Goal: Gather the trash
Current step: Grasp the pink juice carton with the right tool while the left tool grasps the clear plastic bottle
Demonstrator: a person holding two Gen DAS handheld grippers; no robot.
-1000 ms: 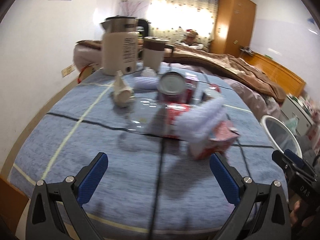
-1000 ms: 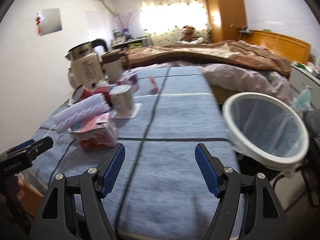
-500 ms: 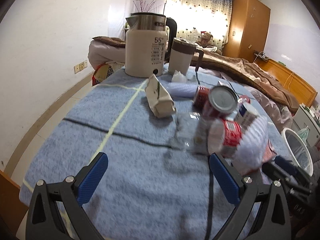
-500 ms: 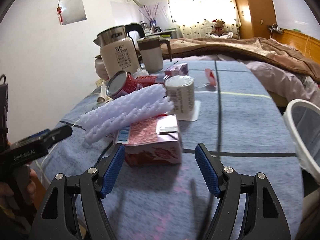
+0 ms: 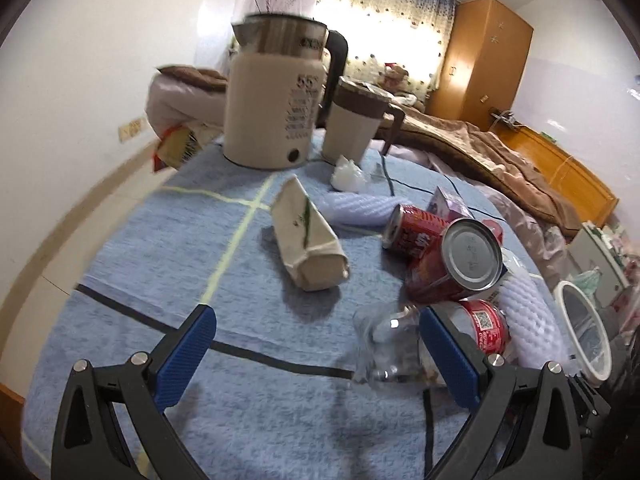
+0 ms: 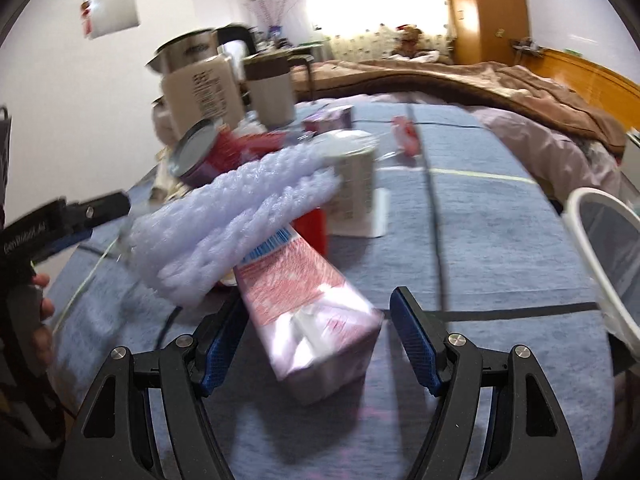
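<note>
Trash lies on a blue towel-covered table (image 5: 168, 280). In the left wrist view a beige crushed carton (image 5: 308, 240) lies at the centre, with two red cans (image 5: 452, 264), a clear plastic bottle (image 5: 400, 344) and white foam netting (image 5: 524, 312) to its right. My left gripper (image 5: 316, 356) is open, low over the cloth, its right finger beside the bottle. In the right wrist view my right gripper (image 6: 318, 344) is open around the near end of a pink-red carton (image 6: 304, 312). White foam netting (image 6: 236, 216) lies across that carton.
A beige kettle (image 5: 276, 96) and a mug (image 5: 356, 120) stand at the table's far side. A white-rimmed mesh bin (image 6: 604, 248) sits off the table's right edge, also seen as the bin (image 5: 584, 332). A paper cup (image 6: 356, 184) stands behind the carton. A bed lies beyond.
Both grippers have moved forward. The right one now has the pink-red carton between its open fingers. The left one has come closer to the bottle and cans.
</note>
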